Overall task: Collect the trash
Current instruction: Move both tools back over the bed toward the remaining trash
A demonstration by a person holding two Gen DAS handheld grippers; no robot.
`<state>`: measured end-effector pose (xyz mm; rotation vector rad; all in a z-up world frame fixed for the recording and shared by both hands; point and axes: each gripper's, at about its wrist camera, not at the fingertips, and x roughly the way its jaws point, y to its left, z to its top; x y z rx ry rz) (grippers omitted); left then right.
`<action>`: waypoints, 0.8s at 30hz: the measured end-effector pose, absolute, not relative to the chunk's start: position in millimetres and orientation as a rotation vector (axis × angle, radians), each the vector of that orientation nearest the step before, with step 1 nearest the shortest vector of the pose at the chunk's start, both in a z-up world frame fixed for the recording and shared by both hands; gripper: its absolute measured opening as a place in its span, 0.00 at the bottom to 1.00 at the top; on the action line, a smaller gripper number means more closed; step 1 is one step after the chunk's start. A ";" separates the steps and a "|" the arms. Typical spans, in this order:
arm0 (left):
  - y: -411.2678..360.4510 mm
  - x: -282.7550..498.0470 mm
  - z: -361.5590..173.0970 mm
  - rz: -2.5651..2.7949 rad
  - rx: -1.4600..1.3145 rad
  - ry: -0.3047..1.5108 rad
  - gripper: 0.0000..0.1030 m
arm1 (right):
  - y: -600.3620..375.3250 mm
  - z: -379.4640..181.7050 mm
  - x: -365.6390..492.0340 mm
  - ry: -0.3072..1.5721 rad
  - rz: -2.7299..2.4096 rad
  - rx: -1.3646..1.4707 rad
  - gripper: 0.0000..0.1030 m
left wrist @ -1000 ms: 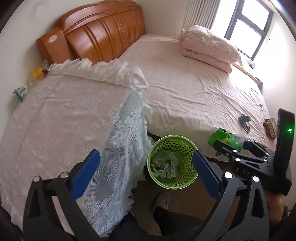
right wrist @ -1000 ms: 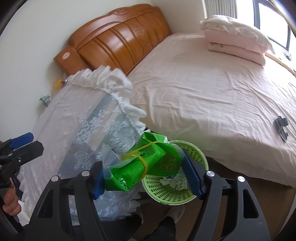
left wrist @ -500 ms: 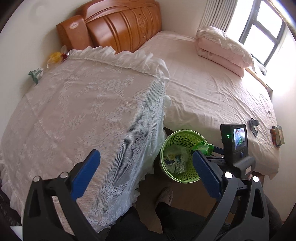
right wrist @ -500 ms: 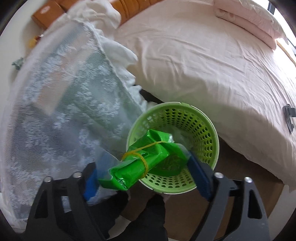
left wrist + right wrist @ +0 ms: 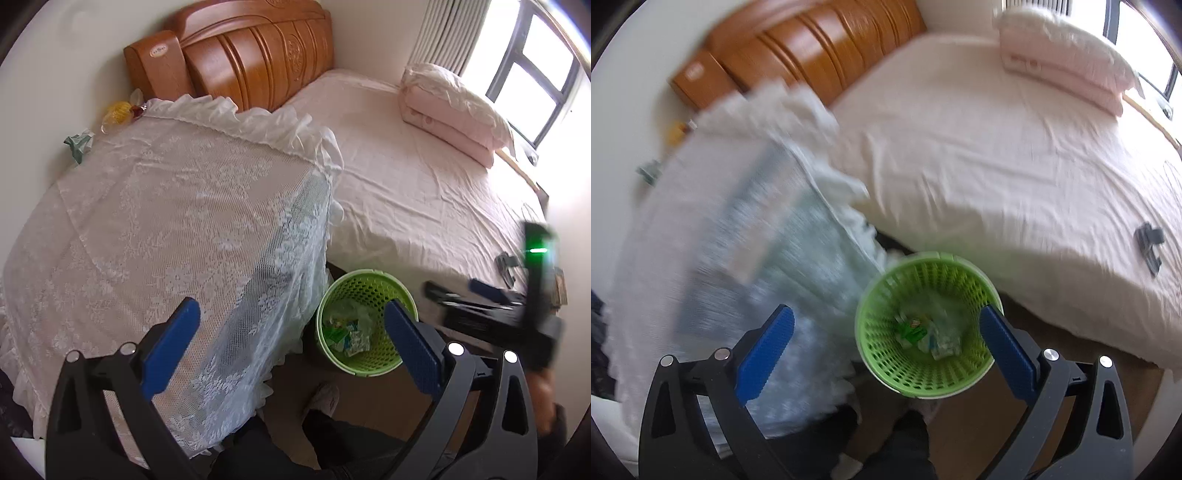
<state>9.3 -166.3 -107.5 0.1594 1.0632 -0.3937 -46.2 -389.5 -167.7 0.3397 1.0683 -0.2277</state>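
1. The right tool (image 5: 886, 347) is hanging above a green perforated bin (image 5: 925, 325) that is standing on the floor between a lace-covered surface (image 5: 166, 221) and a bed (image 5: 424, 192); its blue jaws are opening, standing wide apart, with nothing between them.
2. The left tool (image 5: 291, 336) is also standing wide open and gripping nothing; it is pointing down towards the surface's draped corner and the bin.
3. Crumpled wrappers and a green packet (image 5: 912, 330) are lying at the bottom of the bin, so that piece of trash appears to be collected already.
4. More likely trash is sitting at the far edge of the surface against the wall: a crumpled teal scrap (image 5: 78, 142) and a yellow wrapper (image 5: 118, 110); both are well apart from either tool.
5. On the bed, near its foot, a small dark clip (image 5: 1148, 242) is lying; whether it counts as trash is unclear.
6. Risks from here, as a judgement: the right-wrist view is smeared by motion, so aiming while swinging quickly could be clipping the light bin's rim and tipping it over; reaching across the surface could be snagging a jaw in the loose lace and dragging the cloth; the scrap and wrapper are thin and crumpled, so a shallow pinch could be slipping off them or pushing them behind the surface.
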 end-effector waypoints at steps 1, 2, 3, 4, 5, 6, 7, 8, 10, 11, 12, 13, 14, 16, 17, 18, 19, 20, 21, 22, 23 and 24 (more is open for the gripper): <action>-167.5 9.9 -105.9 -0.387 0.154 1.059 0.92 | -388.0 -153.6 -47.9 1.043 -0.215 0.329 0.98; -168.2 11.0 -104.0 -0.378 0.145 1.053 0.92 | -385.7 -138.3 -49.7 1.014 -0.199 0.311 0.98; -167.9 12.4 -102.8 -0.371 0.138 1.048 0.92 | -383.2 -125.2 -50.5 0.989 -0.184 0.288 0.98; -168.0 13.7 -100.9 -0.360 0.127 1.041 0.92 | -381.7 -117.3 -50.3 0.976 -0.173 0.273 0.98; -168.2 15.1 -99.6 -0.349 0.118 1.036 0.92 | -379.3 -108.3 -49.7 0.960 -0.155 0.251 0.98; -168.1 16.1 -98.7 -0.340 0.111 1.034 0.92 | -377.9 -102.2 -49.1 0.951 -0.140 0.234 0.98; -167.9 17.5 -97.6 -0.327 0.099 1.030 0.92 | -376.4 -96.0 -46.2 0.945 -0.126 0.222 0.98; -167.4 18.9 -96.8 -0.313 0.089 1.027 0.92 | -375.0 -89.8 -43.8 0.933 -0.107 0.212 0.98; -165.9 22.0 -95.8 -0.284 0.074 1.024 0.92 | -372.2 -82.8 -37.8 0.923 -0.073 0.200 0.98; -165.5 22.9 -95.2 -0.274 0.070 1.022 0.92 | -370.9 -79.6 -31.9 0.920 -0.045 0.195 0.98; -164.3 24.6 -94.9 -0.260 0.066 1.020 0.92 | -368.6 -77.1 -28.7 0.919 -0.031 0.192 0.98; -162.5 26.6 -94.3 -0.240 0.061 1.019 0.92 | -365.9 -75.7 -24.2 0.920 -0.014 0.187 0.98; -160.1 28.4 -93.9 -0.223 0.057 1.019 0.92 | -362.7 -73.8 -18.3 0.918 0.006 0.180 0.98; -152.5 33.1 -92.3 -0.187 0.047 1.015 0.92 | -357.3 -72.1 -8.1 0.916 0.037 0.173 0.98; -149.2 35.1 -91.7 -0.170 0.044 1.015 0.92 | -352.9 -71.4 -0.5 0.914 0.054 0.169 0.98; -143.1 39.6 -91.3 -0.148 0.040 1.015 0.92 | -348.3 -71.3 5.5 0.912 0.071 0.166 0.98; -139.0 42.4 -90.8 -0.134 0.038 1.015 0.92 | -344.1 -71.4 12.8 0.912 0.085 0.163 0.98; -133.2 46.4 -90.4 -0.118 0.035 1.015 0.92 | -337.3 -71.3 22.3 0.912 0.100 0.161 0.98; -127.0 50.9 -89.9 -0.103 0.033 1.014 0.92 | -332.0 -71.0 29.7 0.912 0.111 0.161 0.98; -117.1 58.9 -89.2 -0.081 0.031 1.011 0.92 | -326.1 -71.1 37.3 0.913 0.123 0.163 0.98; -110.0 64.6 -88.5 -0.066 0.029 1.007 0.92 | -318.6 -71.1 47.1 0.911 0.138 0.168 0.98; -104.0 69.3 -87.7 -0.055 0.028 1.003 0.92 | -310.5 -71.1 57.5 0.908 0.148 0.172 0.98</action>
